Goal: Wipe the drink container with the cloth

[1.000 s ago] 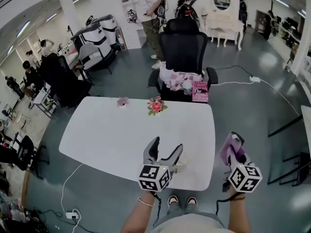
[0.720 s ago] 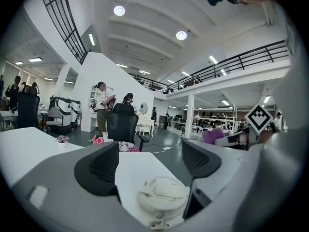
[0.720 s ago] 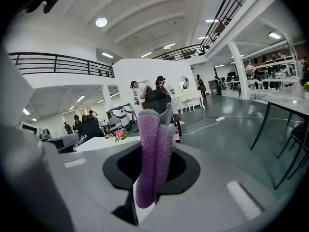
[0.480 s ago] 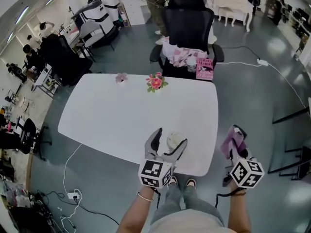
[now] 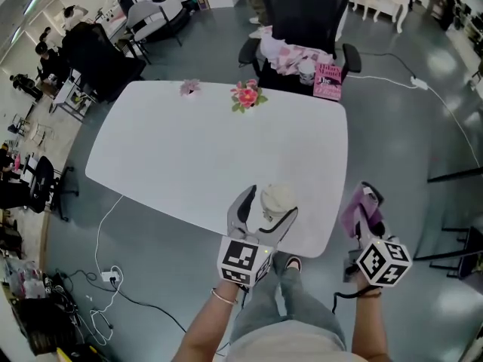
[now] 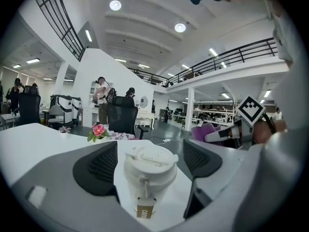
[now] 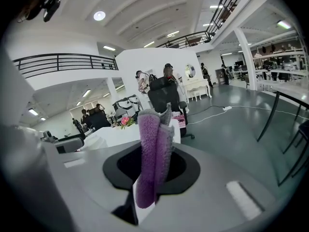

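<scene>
Table edge: the drink container (image 5: 276,199) stands on the white table (image 5: 189,149) close to its near edge, toward the near right corner, with only a narrow strip of top between it and the drop.
Open room: the table top to the left of the container and beyond it is bare white as far as the flowers (image 5: 246,95) at the far edge. Behind them is an office chair (image 5: 309,10) with a pink book (image 5: 328,80) on its seat.
Off-table space: right of the corner there is only grey floor (image 5: 407,149).
Left gripper: the left gripper (image 5: 266,211) reaches over the near edge with its jaws spread on either side of the container. In the left gripper view a gap shows between each pad and the cup's wall, so nothing is grasped.
Container: pale, lidded and upright, with a small tag hanging down its front.
Right gripper: the right gripper (image 5: 362,217) hangs beyond the table's right corner, over the floor and well apart from the container. Its jaws are clenched on the purple cloth (image 7: 153,158), which is folded and stands up from them.
Arm pose: the left forearm (image 5: 207,330) and right forearm (image 5: 370,326) rise from the bottom of the head view, roughly parallel. Each gripper's marker cube faces the camera.
</scene>
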`<state>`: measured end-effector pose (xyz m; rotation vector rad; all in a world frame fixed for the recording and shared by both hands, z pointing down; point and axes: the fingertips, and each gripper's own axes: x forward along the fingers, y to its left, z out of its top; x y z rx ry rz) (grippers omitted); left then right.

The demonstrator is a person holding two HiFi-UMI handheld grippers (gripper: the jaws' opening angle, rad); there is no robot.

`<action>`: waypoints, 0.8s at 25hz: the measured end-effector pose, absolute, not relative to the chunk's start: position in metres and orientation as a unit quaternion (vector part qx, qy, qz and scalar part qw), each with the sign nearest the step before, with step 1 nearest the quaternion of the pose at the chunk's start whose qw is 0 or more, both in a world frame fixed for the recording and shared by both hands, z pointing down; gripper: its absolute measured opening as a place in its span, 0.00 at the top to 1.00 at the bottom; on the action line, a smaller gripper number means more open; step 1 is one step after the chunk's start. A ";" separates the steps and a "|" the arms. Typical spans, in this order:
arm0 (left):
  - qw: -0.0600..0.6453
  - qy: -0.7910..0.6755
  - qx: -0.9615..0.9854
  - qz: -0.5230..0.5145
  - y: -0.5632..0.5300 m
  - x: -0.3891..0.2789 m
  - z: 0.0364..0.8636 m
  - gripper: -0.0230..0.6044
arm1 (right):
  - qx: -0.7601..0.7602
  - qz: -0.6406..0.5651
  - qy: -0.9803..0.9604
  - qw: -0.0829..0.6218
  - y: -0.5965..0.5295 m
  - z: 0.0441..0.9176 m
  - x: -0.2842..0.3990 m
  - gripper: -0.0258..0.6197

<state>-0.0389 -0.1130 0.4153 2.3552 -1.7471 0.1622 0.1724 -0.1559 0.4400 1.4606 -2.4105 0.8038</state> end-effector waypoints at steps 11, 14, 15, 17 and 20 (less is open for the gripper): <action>0.111 -0.588 0.799 0.060 -0.110 -0.036 0.440 0.29 | 0.488 0.282 -0.816 0.126 -0.154 0.458 0.165 0.86; 0.109 -0.584 0.802 0.062 -0.112 -0.033 0.442 0.29 | 0.487 0.285 -0.815 0.130 -0.155 0.463 0.163 0.86; 0.107 -0.584 0.802 0.064 -0.113 -0.032 0.444 0.29 | 0.487 0.285 -0.815 0.131 -0.156 0.465 0.162 0.86; 0.098 -0.585 0.802 0.071 -0.115 -0.032 0.447 0.29 | 0.485 0.285 -0.816 0.133 -0.158 0.467 0.160 0.86; 0.090 -0.583 0.803 0.079 -0.116 -0.031 0.449 0.29 | 0.483 0.284 -0.818 0.134 -0.161 0.467 0.156 0.86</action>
